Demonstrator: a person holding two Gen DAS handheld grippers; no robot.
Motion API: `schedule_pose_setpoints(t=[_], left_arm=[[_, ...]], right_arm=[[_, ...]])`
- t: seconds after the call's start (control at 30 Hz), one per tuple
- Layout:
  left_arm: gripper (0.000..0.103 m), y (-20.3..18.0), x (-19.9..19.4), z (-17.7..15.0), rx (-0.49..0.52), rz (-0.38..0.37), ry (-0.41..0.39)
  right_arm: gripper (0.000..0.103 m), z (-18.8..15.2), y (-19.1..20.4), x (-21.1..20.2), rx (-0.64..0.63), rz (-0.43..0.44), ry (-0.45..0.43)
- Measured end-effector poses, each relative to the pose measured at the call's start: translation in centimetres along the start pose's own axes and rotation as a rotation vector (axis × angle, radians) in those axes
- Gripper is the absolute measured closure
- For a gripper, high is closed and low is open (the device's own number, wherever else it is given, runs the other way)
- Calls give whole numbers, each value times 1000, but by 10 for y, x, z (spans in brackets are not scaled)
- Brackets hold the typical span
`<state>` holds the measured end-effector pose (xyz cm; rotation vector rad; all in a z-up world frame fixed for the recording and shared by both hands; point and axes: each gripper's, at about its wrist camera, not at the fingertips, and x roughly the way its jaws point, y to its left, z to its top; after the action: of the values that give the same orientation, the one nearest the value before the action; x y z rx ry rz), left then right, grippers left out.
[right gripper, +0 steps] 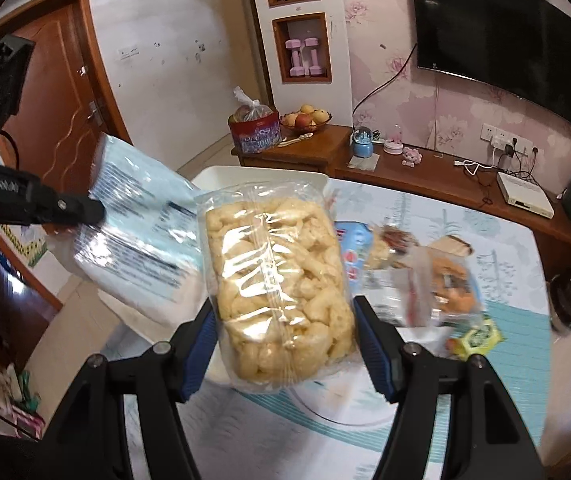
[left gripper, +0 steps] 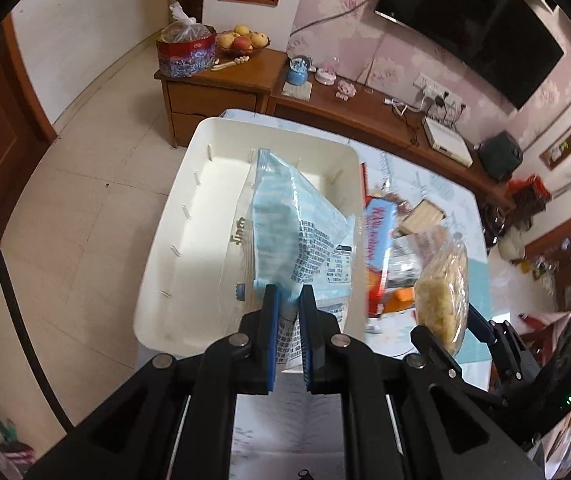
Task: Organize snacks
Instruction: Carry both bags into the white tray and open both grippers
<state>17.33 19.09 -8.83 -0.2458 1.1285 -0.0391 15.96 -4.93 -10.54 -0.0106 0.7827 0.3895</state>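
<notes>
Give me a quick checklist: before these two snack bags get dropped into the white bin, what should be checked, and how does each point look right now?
1. Left gripper pinches the blue packet by its edge: ok.
2. Right gripper holds the clear bag of puffed snacks between its fingers: ok.
3. Blue packet over the white bin: ok.
4. Puffed snack bag over the bin: not ok, it hangs beside the rim over the table.
5. Room in the bin: ok, its floor looks bare.
6. Grip firm enough: cannot tell.
</notes>
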Motion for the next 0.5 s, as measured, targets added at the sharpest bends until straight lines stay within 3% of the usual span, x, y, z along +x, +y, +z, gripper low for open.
schedule_pose_setpoints(t=[0.4,0.47,0.5], left_arm=[[93,39,36,11,54,9,71],[89,44,34,13,53,11,55],[81,45,32,14,55,9,46]], right_arm=[[37,1,60,52,78,-12,56],[37,1,64,57,89,-30,71],[37,1,66,59,96,-47,81]])
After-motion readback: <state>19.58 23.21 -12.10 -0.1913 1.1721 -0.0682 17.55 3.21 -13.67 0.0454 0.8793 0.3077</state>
